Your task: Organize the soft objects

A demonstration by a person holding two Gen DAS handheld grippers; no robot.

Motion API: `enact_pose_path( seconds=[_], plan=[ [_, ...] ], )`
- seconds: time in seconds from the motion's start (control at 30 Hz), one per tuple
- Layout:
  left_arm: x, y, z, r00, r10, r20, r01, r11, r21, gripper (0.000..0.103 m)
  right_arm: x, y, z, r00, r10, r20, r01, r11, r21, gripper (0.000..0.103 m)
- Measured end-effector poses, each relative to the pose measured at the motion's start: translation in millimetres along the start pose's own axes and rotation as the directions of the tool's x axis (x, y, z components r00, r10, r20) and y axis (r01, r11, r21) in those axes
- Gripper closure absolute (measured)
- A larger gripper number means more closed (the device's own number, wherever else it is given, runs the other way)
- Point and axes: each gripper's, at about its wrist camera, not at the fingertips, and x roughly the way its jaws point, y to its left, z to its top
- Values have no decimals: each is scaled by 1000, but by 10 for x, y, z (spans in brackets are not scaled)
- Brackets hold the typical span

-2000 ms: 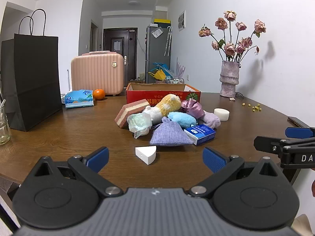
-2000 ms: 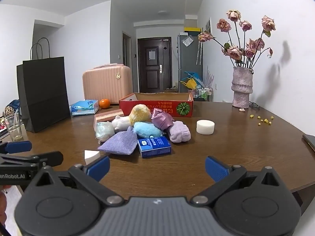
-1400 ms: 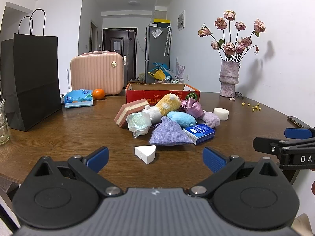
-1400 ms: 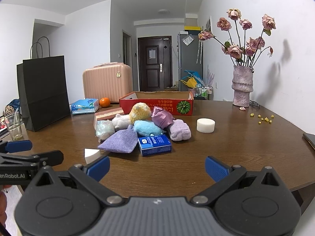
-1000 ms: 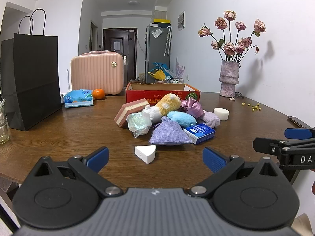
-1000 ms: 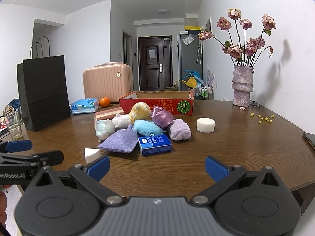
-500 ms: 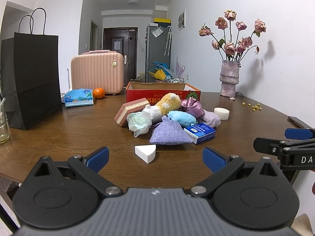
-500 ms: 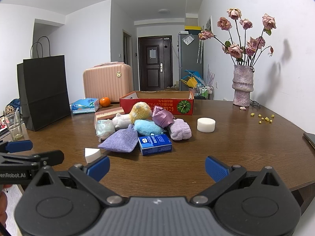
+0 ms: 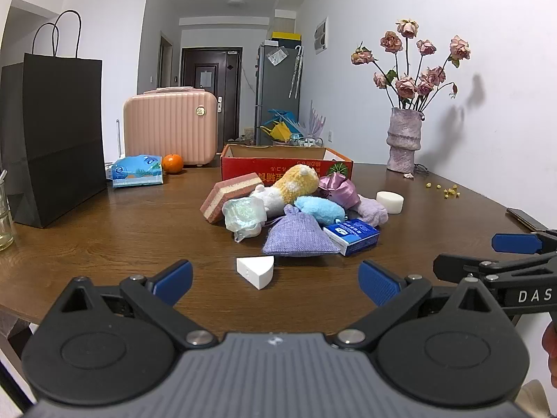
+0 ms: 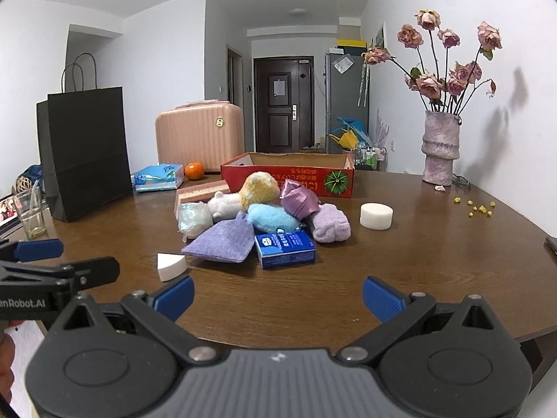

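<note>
Both grippers are wide open and holding nothing. The left gripper (image 9: 275, 280) has the white wedge sponge (image 9: 255, 271) just ahead between its fingers, and the soft pile starts right behind it with the purple sachet (image 9: 296, 235). The right gripper (image 10: 277, 296) faces the blue tissue pack (image 10: 284, 248). Likely snag: grabbing from this jumble drags neighbours along, and the red box (image 10: 289, 174) sits behind everything, so it's an awkward reach over.

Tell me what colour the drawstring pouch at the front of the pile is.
Lavender purple pouch; the left wrist view shows it best.

Both wrist views low, forward; share soft pile (image 9: 289, 209).
</note>
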Motion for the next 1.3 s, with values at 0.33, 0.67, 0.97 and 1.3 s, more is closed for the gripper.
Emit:
enact_pose_path(
  seconds=[0.33,0.67,0.97,1.3],
  plan=[
    [23,26,22,1000,-1,-5,1,1000,3,0,101,37,16,1000,2,-11,-2,1000,-19,0],
    [219,100,70,1000,16,-23,-17,1000,-18,0,285,17,26,1000,7,-25,-7,1000,-18,0],
    [486,118,54,997,26,-74,-28,999,-18,0,509,-46,45,999,7,-44,-7,1000,-7,0],
    [896,192,90,988,65,-142,-69,997,-24,0,888,-159,107,998,6,-70,-6,1000,2,0]
  ],
)
